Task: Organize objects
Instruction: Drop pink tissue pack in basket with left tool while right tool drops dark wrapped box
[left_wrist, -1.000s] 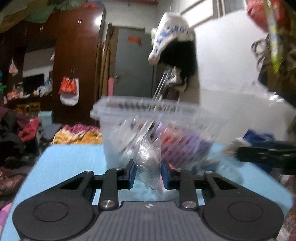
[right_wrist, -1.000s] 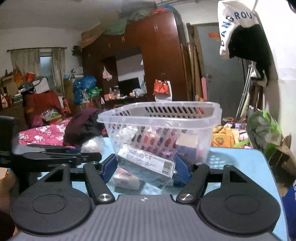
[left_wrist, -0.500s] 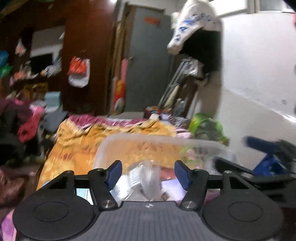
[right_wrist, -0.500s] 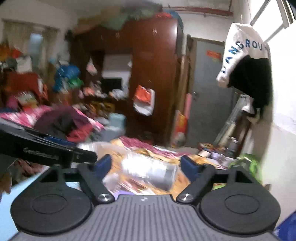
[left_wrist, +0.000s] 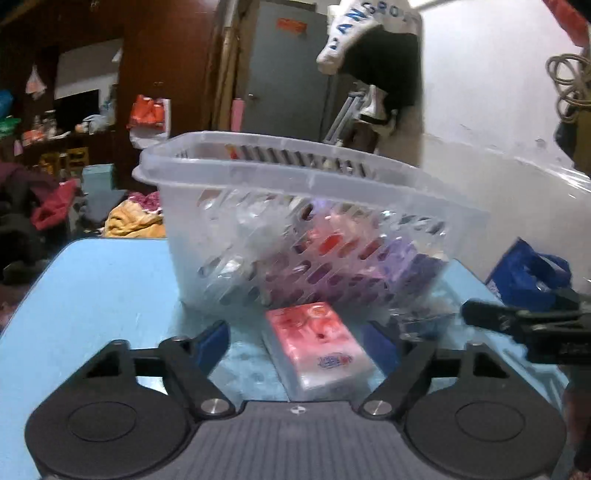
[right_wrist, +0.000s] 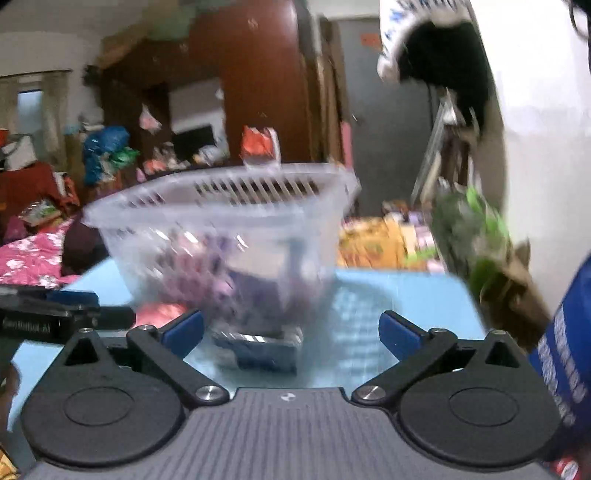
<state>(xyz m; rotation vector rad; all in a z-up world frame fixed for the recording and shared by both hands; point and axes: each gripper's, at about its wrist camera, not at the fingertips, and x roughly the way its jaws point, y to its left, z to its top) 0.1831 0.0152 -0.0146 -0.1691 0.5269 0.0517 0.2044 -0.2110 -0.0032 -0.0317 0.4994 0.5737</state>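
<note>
A clear slotted plastic basket (left_wrist: 295, 177) stands on the light blue table (left_wrist: 92, 288), holding several packets in red, purple and clear wrap. In front of it a pink tissue pack (left_wrist: 317, 343) lies on the table between the fingers of my left gripper (left_wrist: 295, 343). Its jaws are opening and touch nothing. In the right wrist view a dark blue packet (right_wrist: 258, 350) lies below the basket (right_wrist: 221, 192), inside the span of my right gripper (right_wrist: 291, 326). Those jaws are opening wide too and do not press on it.
A blue bag (left_wrist: 528, 273) sits at the table's right side by the white wall. A green leafy bundle (right_wrist: 469, 229) lies past the table's far right corner. The left gripper's finger (right_wrist: 55, 314) reaches in from the left. Clothes and clutter fill the room beyond.
Each gripper was shut on a clear-wrapped packet, rose over the basket and let go. Both have come back down in front of the basket with their jaws wider and nothing held.
</note>
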